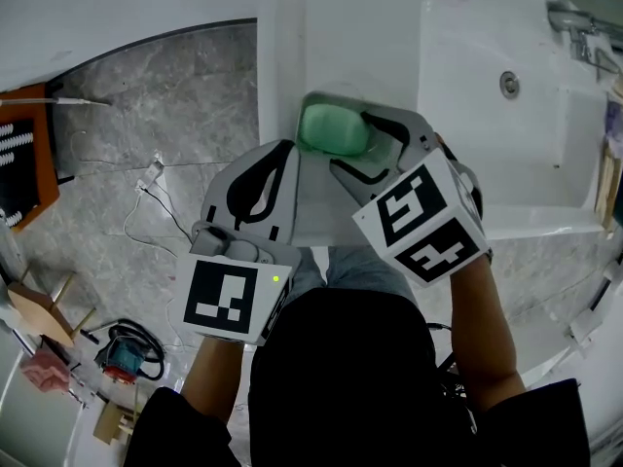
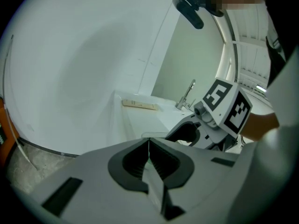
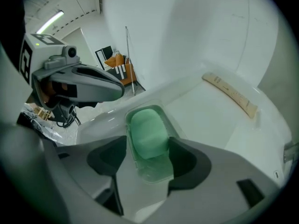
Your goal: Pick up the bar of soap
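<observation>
The pale green, rounded bar of soap (image 3: pixel 148 132) lies in a clear plastic soap dish (image 3: pixel 152 174) on the white table (image 1: pixel 350 37), just beside the white sink basin (image 1: pixel 506 154) with its metal tap (image 1: pixel 574 22).

The right tongs (image 1: pixel 362 146) point steeply down over the dish with their jaws spread wide. One dark pad stands on each side of the soap and dish, and neither presses on the soap. The bar rests in the dish, not lifted.

The left tongs (image 2: pixel 148 146) are closed, jaws meeting along a thin line with nothing between them. They hover at the near left edge of the table, just beside the right tongs and short of the dish.

A flat beige strip (image 3: pixel 231 94) lies farther back on the table against the wall. Below the table edge is a grey marbled floor (image 1: pixel 165 115) with loose white cables.
</observation>
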Motion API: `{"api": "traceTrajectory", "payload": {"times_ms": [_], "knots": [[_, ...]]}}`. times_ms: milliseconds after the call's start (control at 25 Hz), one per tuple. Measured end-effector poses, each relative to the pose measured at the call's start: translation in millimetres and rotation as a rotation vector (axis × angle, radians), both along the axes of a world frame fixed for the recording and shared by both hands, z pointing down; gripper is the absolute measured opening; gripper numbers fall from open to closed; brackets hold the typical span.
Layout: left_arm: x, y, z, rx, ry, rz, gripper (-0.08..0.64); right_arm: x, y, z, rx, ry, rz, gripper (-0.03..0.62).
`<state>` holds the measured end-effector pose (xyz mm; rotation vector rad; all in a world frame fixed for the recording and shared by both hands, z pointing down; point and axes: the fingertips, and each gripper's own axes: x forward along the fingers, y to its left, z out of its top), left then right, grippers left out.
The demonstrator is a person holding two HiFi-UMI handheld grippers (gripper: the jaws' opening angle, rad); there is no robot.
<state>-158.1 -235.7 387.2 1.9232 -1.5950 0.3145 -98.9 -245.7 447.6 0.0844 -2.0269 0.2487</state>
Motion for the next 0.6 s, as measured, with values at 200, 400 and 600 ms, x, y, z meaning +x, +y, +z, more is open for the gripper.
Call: {"api": "traceTrajectory", "payload": {"times_ms": [200,400,600], "knots": [[-6,3,-2,-0.001,-0.010,-0.003,0.007,3,5,15,0.112,0.133,-0.152,0.293],[-7,3,0,-0.006,-0.004,-0.009,0.006,1,7,15,0.109,0.108,-0.161,0.284],[-5,3,0,-0.016,0.009,-0.012,0.007,-10,14,-5,-0.034,-0.024,-0.080,0.276]]}}
